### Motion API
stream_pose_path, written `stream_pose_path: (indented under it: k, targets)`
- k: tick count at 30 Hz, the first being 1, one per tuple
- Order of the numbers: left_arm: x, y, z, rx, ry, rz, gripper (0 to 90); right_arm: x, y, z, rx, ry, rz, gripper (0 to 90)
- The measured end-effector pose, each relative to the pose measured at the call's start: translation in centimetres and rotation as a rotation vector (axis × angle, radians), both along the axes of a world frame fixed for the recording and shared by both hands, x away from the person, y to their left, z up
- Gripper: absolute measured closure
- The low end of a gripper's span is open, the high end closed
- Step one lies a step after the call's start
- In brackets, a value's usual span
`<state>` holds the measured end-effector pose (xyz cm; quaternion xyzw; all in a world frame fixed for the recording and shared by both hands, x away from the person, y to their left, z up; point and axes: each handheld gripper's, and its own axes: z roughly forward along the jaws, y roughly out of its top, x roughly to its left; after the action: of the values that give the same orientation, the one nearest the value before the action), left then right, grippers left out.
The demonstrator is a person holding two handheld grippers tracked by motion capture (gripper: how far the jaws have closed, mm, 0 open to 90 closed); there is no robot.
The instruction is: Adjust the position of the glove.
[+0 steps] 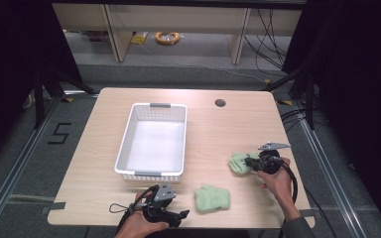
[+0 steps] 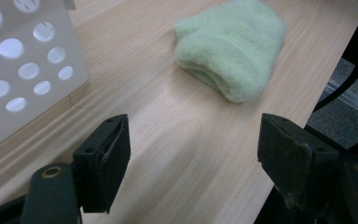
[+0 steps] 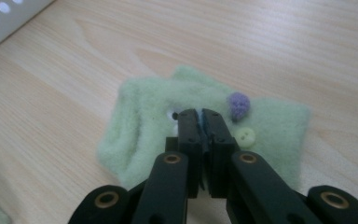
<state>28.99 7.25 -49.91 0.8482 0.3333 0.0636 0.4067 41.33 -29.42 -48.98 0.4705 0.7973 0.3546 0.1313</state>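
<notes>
Where the wooden table meets the person's side, two hands come in from below, each holding a black gripper. The left gripper lies low near the front edge, in the left hand, and its jaws stand wide apart with nothing between them; in the left gripper view bare wood shows across the gap. Ahead of those jaws, a little way off, lies a folded green sock, fuzzy and pale, close to the front edge in the high view. The gripper is near it but apart from it.

The right gripper, in the right hand, sits toward the table's right side with a grey plate on top. Its jaws are pressed together over a second green sock, and the right gripper view shows the tips down on the fabric, though whether a fold is pinched between them I cannot tell. That sock lies flat on the wood and bears a small purple knit piece and a pale button just right of the jaw tips.

A white perforated basket stands on the table's left half, behind the left gripper and well apart from the right one. Its wall with round holes shows at the left of the left gripper view.
</notes>
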Motion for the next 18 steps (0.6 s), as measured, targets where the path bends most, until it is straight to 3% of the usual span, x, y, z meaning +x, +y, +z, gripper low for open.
stream_pose_path:
  k: [4,5,9,11,15,16,18]
  targets:
    - [0.1,0.2,0.1,0.02,-0.018,-0.013,25.5,-0.6,0.0,1.2,0.028,-0.036,0.013,87.8]
    - [0.1,0.2,0.1,0.015,-0.017,-0.012,25.5,-0.8,0.0,1.5,0.028,-0.065,0.012,87.8]
    - [0.1,0.2,0.1,0.004,-0.006,0.004,25.4,-2.1,0.3,2.8,0.07,-0.058,0.008,87.8]
    - [0.0,0.2,0.1,-0.001,-0.004,0.006,25.4,-2.5,0.3,3.2,0.08,-0.096,0.033,87.8]
    - [0.1,0.3,0.3,-0.006,-0.015,0.005,25.4,-4.1,1.2,4.2,0.104,-0.102,0.052,87.8]
    - [0.2,0.4,0.3,0.012,-0.022,0.003,25.5,-4.4,1.4,4.4,0.101,-0.121,0.071,87.8]
    - [0.1,0.4,0.3,-0.006,-0.007,0.011,25.5,-5.3,2.2,4.6,0.12,-0.131,0.076,87.7]
